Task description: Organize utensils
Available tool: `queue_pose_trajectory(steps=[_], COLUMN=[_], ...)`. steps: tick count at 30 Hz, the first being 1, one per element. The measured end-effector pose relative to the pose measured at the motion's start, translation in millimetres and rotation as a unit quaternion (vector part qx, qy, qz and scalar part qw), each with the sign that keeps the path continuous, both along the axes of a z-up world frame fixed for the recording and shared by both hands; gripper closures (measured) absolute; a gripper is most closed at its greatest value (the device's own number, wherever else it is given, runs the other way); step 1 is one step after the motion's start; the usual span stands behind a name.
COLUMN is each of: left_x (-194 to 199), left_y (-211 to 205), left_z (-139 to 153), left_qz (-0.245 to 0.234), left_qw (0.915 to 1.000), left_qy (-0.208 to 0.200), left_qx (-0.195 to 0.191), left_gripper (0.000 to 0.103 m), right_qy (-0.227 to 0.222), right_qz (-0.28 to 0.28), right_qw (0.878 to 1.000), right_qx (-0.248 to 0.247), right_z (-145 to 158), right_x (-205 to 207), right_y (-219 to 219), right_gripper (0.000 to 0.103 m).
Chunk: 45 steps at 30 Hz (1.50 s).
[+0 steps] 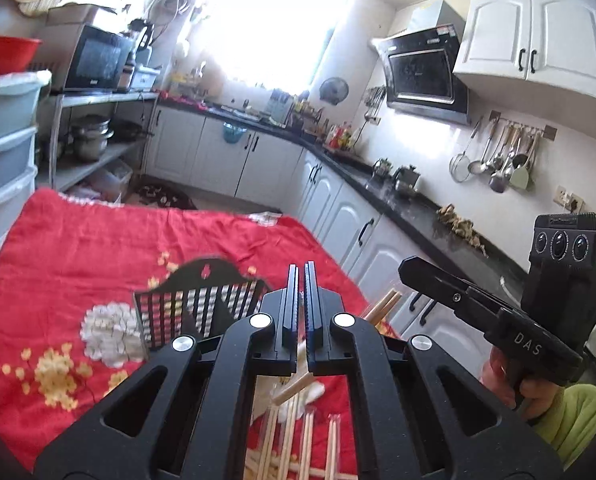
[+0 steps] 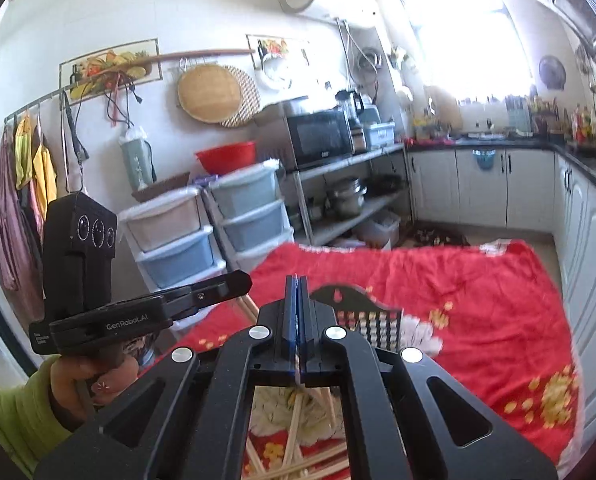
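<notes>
Chopsticks (image 1: 288, 440) lay scattered on the red floral cloth (image 1: 78, 248) over the tabletop, below both devices. Left hand-held gripper (image 1: 301, 280) and right hand-held gripper (image 2: 296, 292) were closed, holding nothing. A black utensil holder (image 1: 202, 300) stood just beyond them.

Two fisheye views, each looking forward and slightly down along its own gripper's fingers — close over a red floral cloth (image 1: 98, 248) (image 2: 457, 280). Both share the black utensil rack (image 1: 202, 300) (image 2: 361, 312) at lower centre — and the kitchen beyond.
</notes>
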State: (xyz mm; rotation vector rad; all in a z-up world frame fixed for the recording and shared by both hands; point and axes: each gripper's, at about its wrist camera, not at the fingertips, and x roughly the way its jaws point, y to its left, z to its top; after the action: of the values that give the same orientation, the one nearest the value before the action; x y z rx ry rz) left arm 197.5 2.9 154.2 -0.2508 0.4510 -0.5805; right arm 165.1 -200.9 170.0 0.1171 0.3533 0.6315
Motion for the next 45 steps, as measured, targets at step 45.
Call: queue_pose_trajectory(steps=[45], left_x=[99], left_y=[-28], left_z=[-57], left_qz=[0.01], left_qw=[0.9949], left_qy=[0.065], left_qx=[0.076], left_gripper=[0.084], right_qy=[0.033], right_qz=[-0.058], right_qw=[0.998], right_qx=[-0.001], right_z=[-1], right_x=[115], right_y=[1], right_gripper=[0.102])
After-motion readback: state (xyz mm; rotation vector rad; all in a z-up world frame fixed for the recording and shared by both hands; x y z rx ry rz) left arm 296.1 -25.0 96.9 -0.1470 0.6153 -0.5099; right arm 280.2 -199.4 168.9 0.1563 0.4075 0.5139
